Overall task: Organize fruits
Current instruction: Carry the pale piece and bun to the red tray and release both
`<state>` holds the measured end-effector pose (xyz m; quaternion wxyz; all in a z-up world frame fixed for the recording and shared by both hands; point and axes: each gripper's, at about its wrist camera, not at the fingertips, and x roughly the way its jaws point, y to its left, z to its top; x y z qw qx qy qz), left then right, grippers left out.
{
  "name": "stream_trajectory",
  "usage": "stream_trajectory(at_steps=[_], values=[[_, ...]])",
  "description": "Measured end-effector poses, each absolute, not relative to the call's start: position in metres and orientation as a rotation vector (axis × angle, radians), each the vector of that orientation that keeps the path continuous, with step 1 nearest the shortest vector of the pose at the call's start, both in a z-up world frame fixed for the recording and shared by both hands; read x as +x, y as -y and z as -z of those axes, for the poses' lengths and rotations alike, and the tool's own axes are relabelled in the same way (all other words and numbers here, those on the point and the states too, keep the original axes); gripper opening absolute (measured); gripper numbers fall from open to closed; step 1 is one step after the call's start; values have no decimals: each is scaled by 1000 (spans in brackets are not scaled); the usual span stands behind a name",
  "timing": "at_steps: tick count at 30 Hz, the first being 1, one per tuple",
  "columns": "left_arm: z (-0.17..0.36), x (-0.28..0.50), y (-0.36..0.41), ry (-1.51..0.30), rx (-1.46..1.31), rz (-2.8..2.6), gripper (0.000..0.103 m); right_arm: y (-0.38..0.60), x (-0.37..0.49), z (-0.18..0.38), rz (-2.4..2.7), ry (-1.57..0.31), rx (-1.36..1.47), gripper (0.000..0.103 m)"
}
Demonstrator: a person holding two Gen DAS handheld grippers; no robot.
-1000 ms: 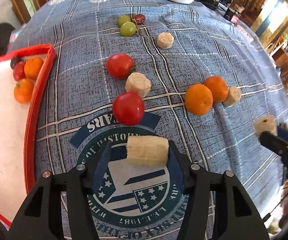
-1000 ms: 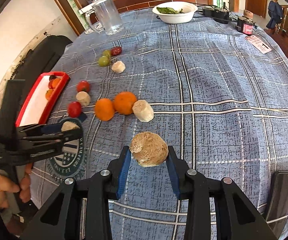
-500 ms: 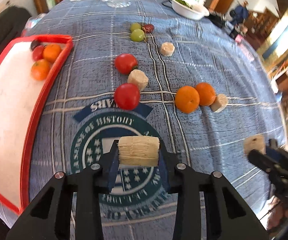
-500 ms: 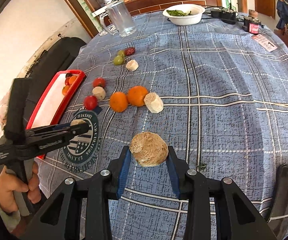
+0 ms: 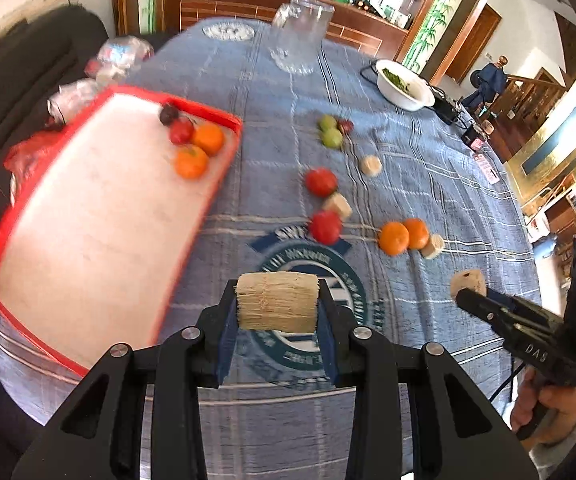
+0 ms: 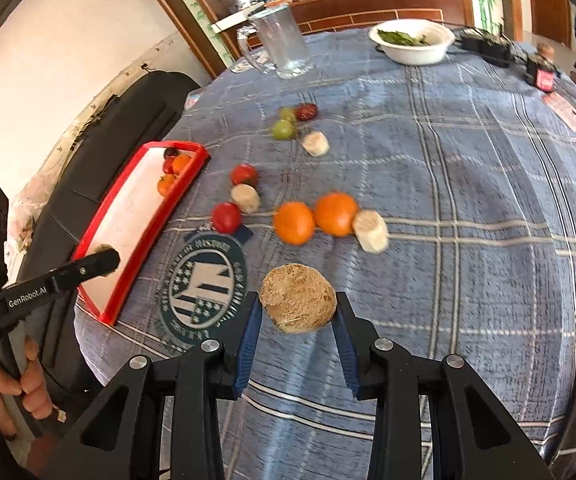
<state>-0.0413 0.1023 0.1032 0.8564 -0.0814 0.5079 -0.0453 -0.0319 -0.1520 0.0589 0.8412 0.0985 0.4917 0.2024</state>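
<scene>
My left gripper (image 5: pixel 278 312) has just finished closing its fingers onto a pale, fibrous banana chunk (image 5: pixel 277 301), which a second ago lay on the cloth between fingers that stood apart; now it is clamped and lifted clear of the printed emblem (image 5: pixel 314 308). From the right wrist view the left one has swung out over the red tray (image 6: pixel 150 216), its load hanging above the white bottom near the closer end. My right gripper (image 6: pixel 298 312) has its fingers clamped on a second, rounder chunk (image 6: pixel 298 298), held off the blue checked desk (image 6: pixel 468 200), as it was a second ago.

Further out, the tray holds two oranges, a red tomato and a dark fruit bunched in its far corner (image 5: pixel 190 140). Loose on the desk remain two tomatoes (image 5: pixel 322 204), three banana pieces, two oranges (image 5: pixel 404 235) touching each other, and two green fruits with a dark red one (image 5: pixel 334 132) beyond. A glass mug (image 5: pixel 300 36) and a white bowl (image 5: pixel 404 86) stand at the far edge.

I judge both picks done; next is setting the left chunk down in the tray. The left view is motion-blurred, so its exact height above the tray I can only guess
</scene>
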Motion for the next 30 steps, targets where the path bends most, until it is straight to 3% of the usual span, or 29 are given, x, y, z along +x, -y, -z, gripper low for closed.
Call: stream_trajectory(at_steps=[18, 30], values=[[-130, 26, -201, -1022, -174, 174, 33, 34, 4, -91, -469, -1005, 150, 36], [-106, 77, -244, -1078, -183, 173, 33, -51, 24, -86, -551, -1029, 132, 36]])
